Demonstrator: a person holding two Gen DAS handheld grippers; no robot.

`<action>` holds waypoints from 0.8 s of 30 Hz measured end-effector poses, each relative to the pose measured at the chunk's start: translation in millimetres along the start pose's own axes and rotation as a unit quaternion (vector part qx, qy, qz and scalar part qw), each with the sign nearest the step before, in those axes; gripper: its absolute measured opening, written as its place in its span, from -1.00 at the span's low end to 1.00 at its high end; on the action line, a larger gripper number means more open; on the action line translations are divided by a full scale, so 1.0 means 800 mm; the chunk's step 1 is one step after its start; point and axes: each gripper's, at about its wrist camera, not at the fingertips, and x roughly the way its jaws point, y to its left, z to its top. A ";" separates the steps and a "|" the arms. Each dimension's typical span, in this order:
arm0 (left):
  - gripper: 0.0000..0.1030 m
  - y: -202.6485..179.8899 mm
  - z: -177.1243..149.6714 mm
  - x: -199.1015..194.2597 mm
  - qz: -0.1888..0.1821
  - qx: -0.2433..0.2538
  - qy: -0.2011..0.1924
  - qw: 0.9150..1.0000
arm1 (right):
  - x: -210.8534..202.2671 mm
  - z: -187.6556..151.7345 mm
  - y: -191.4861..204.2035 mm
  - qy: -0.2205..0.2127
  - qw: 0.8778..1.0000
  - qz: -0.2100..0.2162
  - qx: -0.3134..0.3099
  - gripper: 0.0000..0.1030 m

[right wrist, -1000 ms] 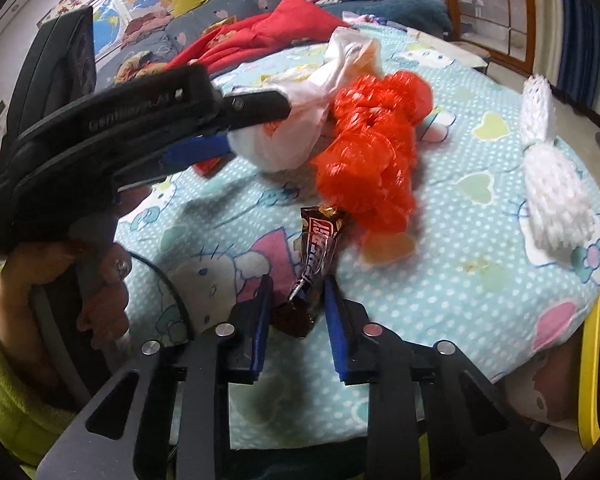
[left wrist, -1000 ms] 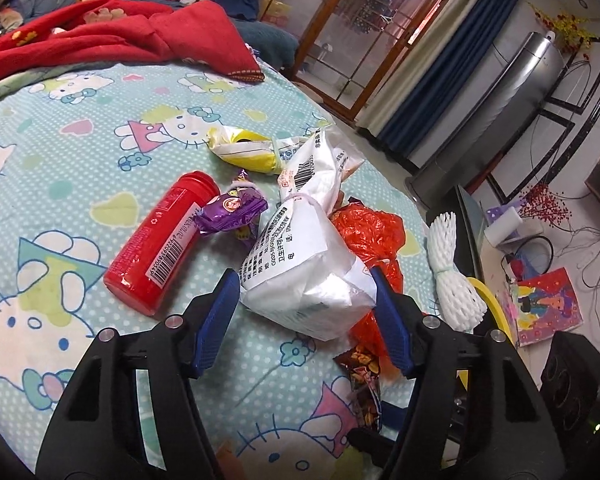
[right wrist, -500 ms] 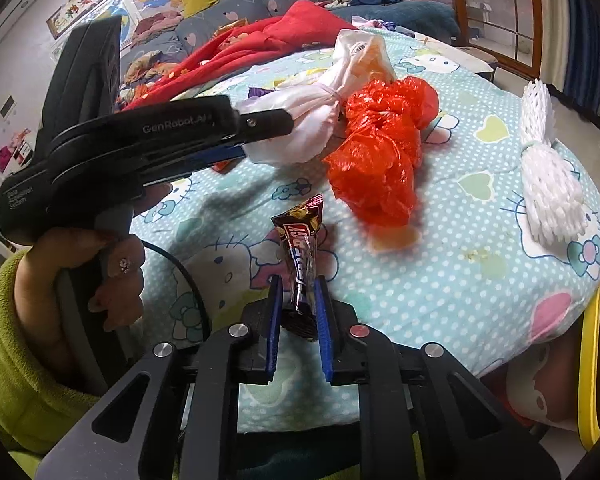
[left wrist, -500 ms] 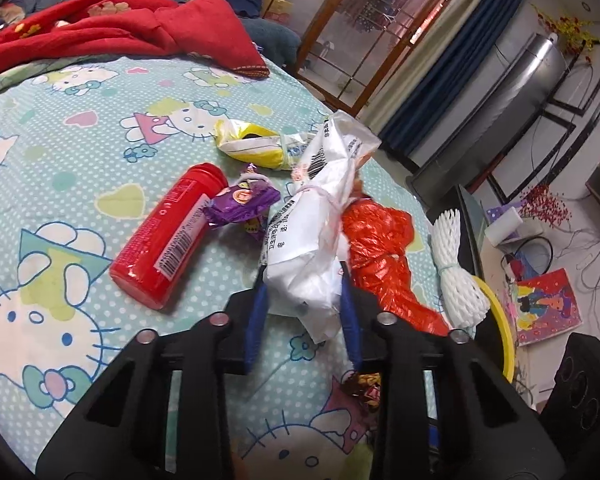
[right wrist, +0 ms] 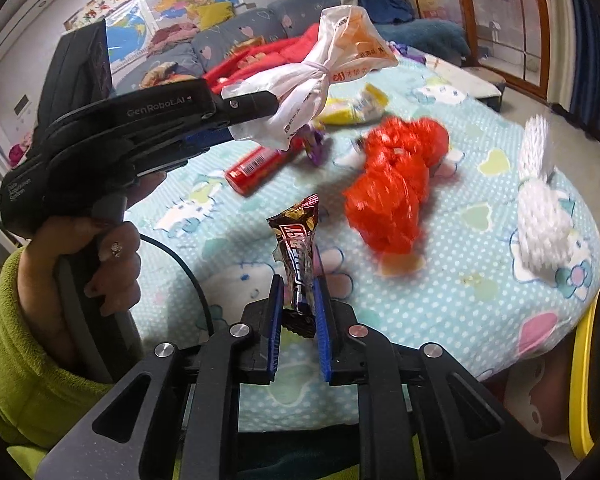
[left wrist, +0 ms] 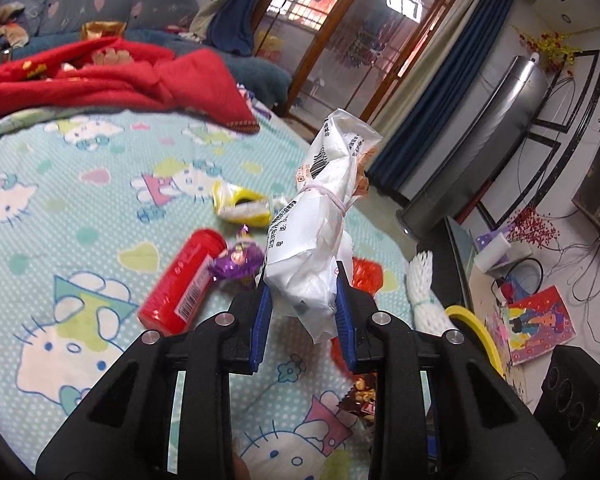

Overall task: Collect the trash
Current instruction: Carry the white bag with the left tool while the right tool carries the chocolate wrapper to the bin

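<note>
My left gripper [left wrist: 302, 292] is shut on a tied white plastic bag [left wrist: 320, 220] and holds it lifted above the table; the bag also shows in the right wrist view [right wrist: 320, 76]. My right gripper [right wrist: 298, 300] is shut on a brown candy wrapper [right wrist: 298, 244], held upright off the table. On the Hello Kitty tablecloth [left wrist: 80, 200] lie a red tube [left wrist: 184, 280], a purple wrapper [left wrist: 236, 262], a yellow wrapper [left wrist: 240, 206], a crumpled red plastic bag [right wrist: 396, 184] and a white foam net [right wrist: 540, 200].
A red blanket [left wrist: 120, 76] lies at the table's far side. A yellow rim [left wrist: 476, 332] stands off the table's right edge. A silver air conditioner [left wrist: 480, 148] and a black speaker [left wrist: 576, 400] stand on the floor beyond.
My left gripper closed on the white bag and lifted it off the table. My right gripper closed on the candy wrapper and raised it upright.
</note>
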 end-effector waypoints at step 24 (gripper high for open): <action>-0.58 -0.059 0.005 -0.031 -0.044 0.061 -0.027 0.997 | -0.097 0.037 -0.061 -0.109 0.991 -0.056 0.043 -0.71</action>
